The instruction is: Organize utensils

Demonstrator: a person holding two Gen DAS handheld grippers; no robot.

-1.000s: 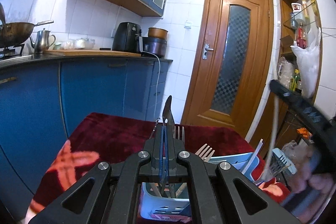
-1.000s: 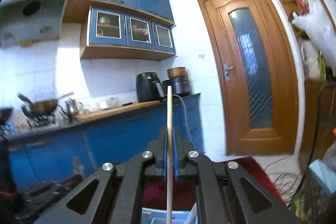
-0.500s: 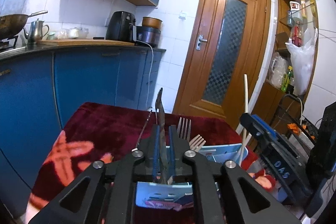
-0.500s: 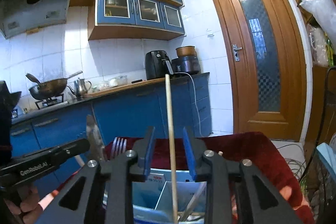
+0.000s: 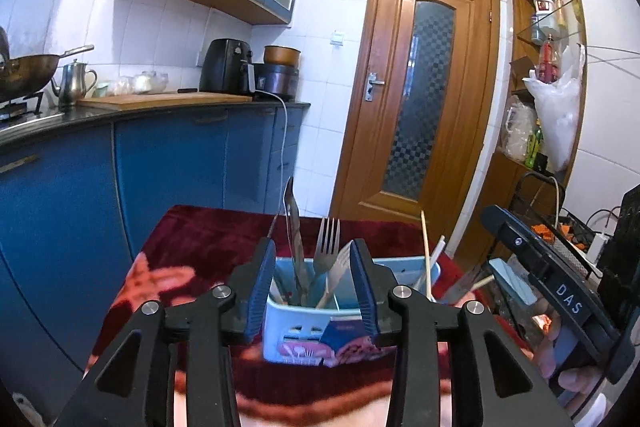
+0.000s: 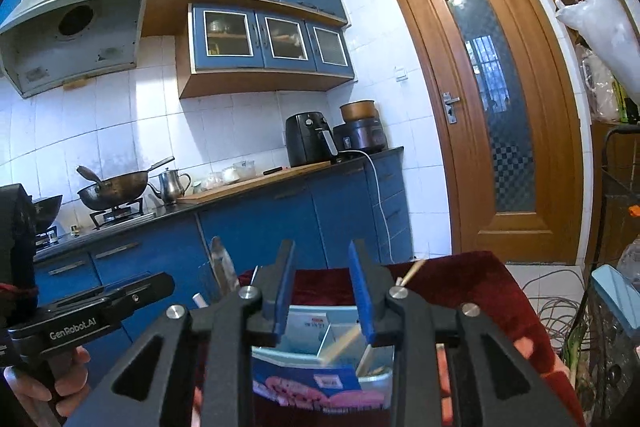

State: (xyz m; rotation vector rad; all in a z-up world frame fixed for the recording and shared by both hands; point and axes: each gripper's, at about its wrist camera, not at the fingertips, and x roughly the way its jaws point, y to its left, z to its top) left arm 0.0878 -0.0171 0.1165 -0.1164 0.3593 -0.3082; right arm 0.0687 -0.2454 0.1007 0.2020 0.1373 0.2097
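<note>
A light-blue utensil caddy stands on a table under a dark red cloth. A metal knife and a fork stand upright in its left compartment. A chopstick leans in the right one. My left gripper is just in front of the caddy, its jaws opening, and its pads touch nothing. My right gripper is open above the caddy with nothing between its pads. The chopstick tilts away to the right behind its right finger. The knife shows at the left.
Blue kitchen cabinets with a worktop run along the left. A wooden door is behind the table. A shelf and a wire rack stand at the right. A hand holds the left gripper's handle at the lower left of the right wrist view.
Both grippers have opened. The left let go of the knife, which now stands in the caddy. The right let go of the chopstick, which now leans there. Both grippers pulled back.
</note>
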